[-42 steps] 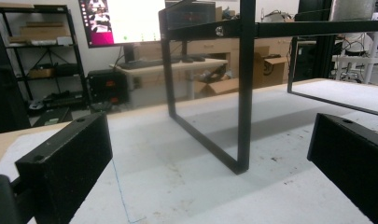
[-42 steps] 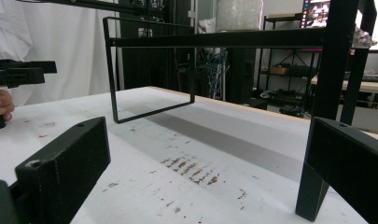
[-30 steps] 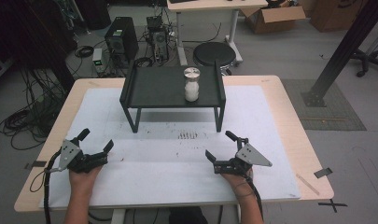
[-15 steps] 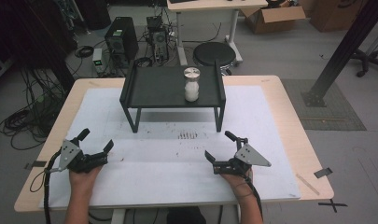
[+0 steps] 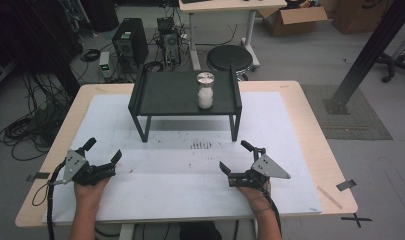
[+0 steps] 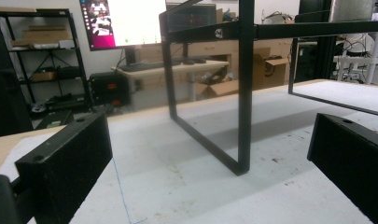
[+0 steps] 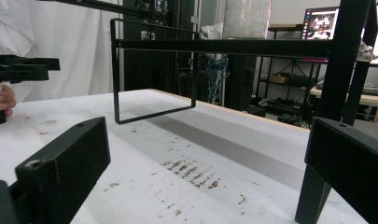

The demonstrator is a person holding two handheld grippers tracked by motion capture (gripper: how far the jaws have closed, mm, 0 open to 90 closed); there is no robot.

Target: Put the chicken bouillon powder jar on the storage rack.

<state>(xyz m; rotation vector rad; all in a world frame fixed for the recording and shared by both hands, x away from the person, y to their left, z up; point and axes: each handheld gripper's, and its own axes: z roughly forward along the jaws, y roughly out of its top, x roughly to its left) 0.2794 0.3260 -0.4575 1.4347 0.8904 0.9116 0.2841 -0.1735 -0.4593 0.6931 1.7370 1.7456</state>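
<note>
A salt shaker (image 5: 205, 90) with a metal cap is seen upright on the right part of a black raised shelf (image 5: 165, 95) at the far middle of the white-covered table (image 5: 290, 130), while the left gripper (image 5: 104, 156) and right gripper (image 5: 236, 156) are held low near the table's near edge, each with jaws spread apart and empty.

High view looks forward and down from above the person's side onto the white-covered wooden table (image 5: 290, 130). Both gripper views sit low, close to the tabletop, looking level along it. All three share the black metal raised shelf stand (image 5: 165, 95) (image 6: 245, 93) (image 7: 224, 46), seen from opposite sides by the gripper cameras.
</note>
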